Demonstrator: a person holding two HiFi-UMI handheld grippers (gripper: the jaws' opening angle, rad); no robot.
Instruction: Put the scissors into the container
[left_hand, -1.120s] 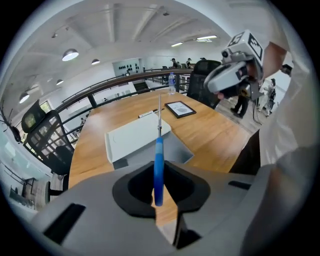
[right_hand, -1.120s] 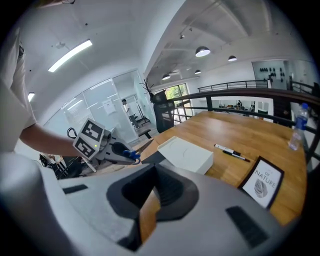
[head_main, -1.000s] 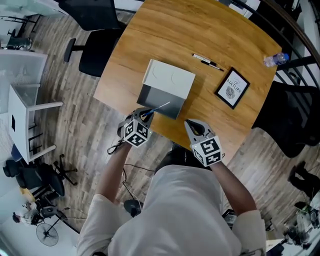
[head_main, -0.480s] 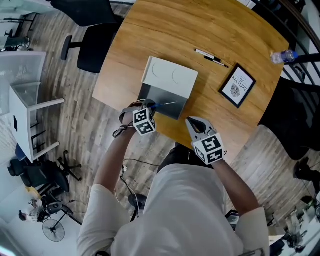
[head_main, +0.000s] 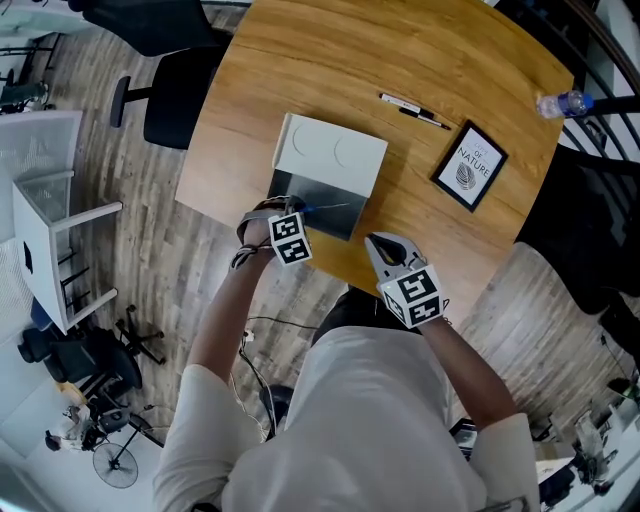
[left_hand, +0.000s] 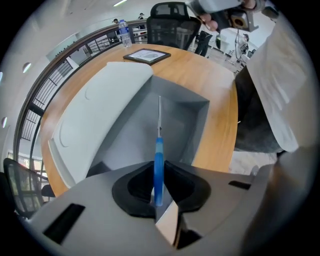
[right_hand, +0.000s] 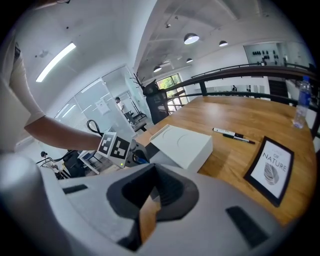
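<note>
The scissors (left_hand: 158, 165) have a blue handle and thin metal blades. My left gripper (left_hand: 158, 172) is shut on the handle, and the blades point forward into the grey open container (left_hand: 187, 125). A white cover (left_hand: 100, 115) sits over the container's far part. In the head view the left gripper (head_main: 291, 208) is at the container's near left corner, with the scissors (head_main: 335, 208) lying over the grey tray (head_main: 318, 190). My right gripper (head_main: 382, 247) hangs at the table's near edge, to the right of the container, shut and holding nothing.
On the wooden table (head_main: 440, 60) lie a pen (head_main: 413, 110) and a framed picture (head_main: 467, 167) beyond the container, with a water bottle (head_main: 560, 102) at the far right edge. A black office chair (head_main: 170, 100) and a white shelf (head_main: 50, 250) stand to the left.
My left gripper has moved forward and slightly right with the scissors, bringing the blades over the grey tray. The right gripper has barely moved.
</note>
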